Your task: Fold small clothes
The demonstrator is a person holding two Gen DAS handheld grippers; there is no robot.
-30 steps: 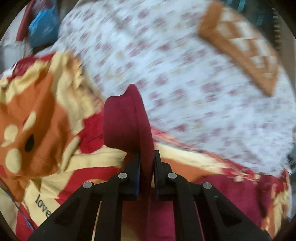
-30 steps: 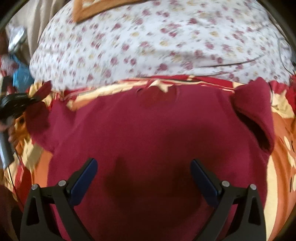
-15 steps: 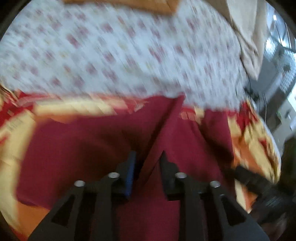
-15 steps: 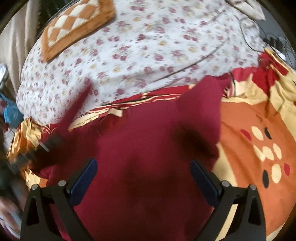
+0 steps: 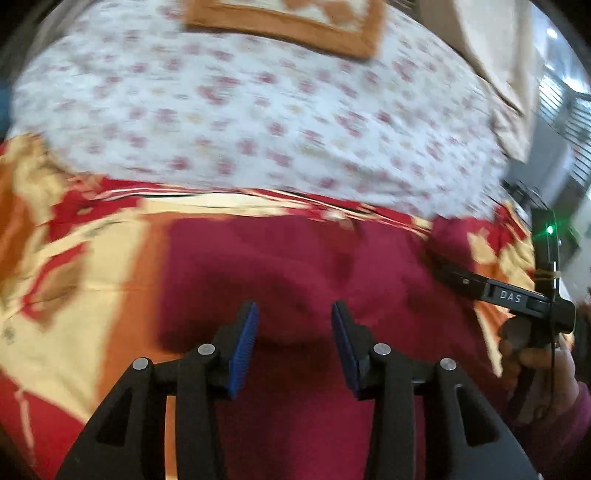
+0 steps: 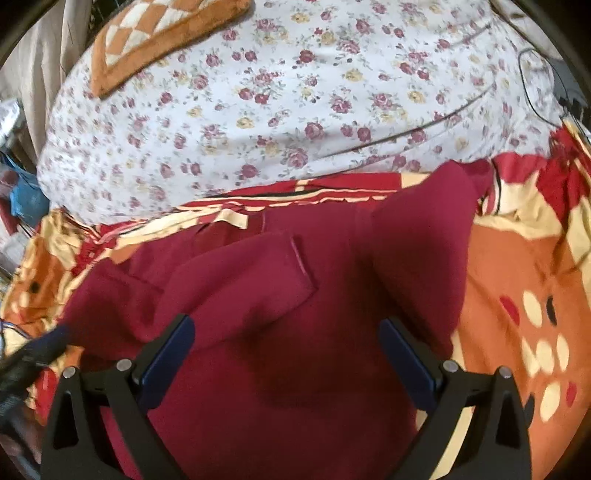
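While one maroon garment (image 6: 280, 332) lies spread on the red, orange and cream blanket (image 6: 517, 273), its left sleeve (image 6: 236, 280) is folded inward across the chest and its right sleeve (image 6: 421, 258) is laid over the garment's right side. Beyond the garment's collar edge the blanket ends in a striped border, and past that runs the floral sheet (image 6: 295, 96), bare but for one orange checked cushion (image 6: 155, 33) at the far side. To the garment's right the blanket is uncovered. Two grippers hover above the garment: the left gripper (image 5: 294, 343) with fingers apart and holding nothing, the right gripper (image 6: 286, 362) with fingers spread wide, also holding nothing.
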